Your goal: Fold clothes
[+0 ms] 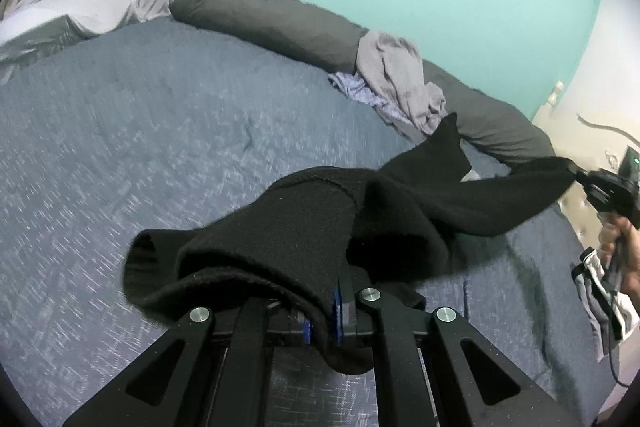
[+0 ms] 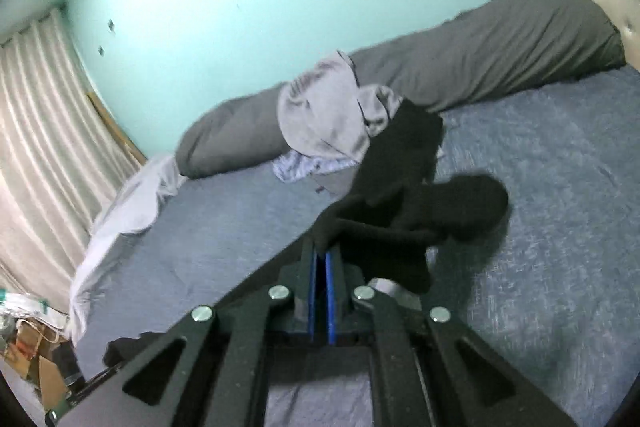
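A black fleece garment (image 1: 360,211) hangs stretched above the blue bedspread (image 1: 140,147). My left gripper (image 1: 322,311) is shut on one edge of it, and the cloth drapes over the blue pads and hides the fingertips. At the far right my right gripper (image 1: 578,175), held by a hand (image 1: 628,255), pinches the other end. In the right wrist view the right gripper (image 2: 322,253) is shut, its blue pads together on a fold of the black garment (image 2: 420,211), which trails forward and casts a shadow on the bedspread (image 2: 560,187).
A long dark grey bolster (image 1: 280,15) lies along the teal wall, with a heap of grey and lavender clothes (image 1: 396,83) against it. A white sheet (image 1: 80,11) is bunched at the far left corner. Curtains (image 2: 36,131) and cardboard boxes (image 2: 28,347) stand beyond the bed's edge.
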A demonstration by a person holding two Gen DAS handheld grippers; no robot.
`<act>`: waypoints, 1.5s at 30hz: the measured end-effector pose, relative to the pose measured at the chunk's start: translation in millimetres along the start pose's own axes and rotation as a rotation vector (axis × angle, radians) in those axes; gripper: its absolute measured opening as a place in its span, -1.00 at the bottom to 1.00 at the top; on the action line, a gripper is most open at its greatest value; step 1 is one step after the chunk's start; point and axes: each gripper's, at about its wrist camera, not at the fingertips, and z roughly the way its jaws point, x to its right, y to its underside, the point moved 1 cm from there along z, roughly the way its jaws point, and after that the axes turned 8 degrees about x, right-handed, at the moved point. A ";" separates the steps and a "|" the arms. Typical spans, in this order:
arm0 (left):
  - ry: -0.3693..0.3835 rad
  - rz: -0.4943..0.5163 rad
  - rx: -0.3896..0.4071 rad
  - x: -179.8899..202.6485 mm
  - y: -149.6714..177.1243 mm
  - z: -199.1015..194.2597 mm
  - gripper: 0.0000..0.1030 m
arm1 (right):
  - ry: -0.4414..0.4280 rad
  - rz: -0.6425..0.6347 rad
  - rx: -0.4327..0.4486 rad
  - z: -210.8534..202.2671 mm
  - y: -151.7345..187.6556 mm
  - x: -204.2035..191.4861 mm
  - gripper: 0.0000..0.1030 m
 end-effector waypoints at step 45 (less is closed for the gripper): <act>-0.070 -0.089 -0.061 -49.1 11.0 3.0 -0.85 | -0.035 -0.171 -0.118 162.7 -36.6 -113.8 -0.87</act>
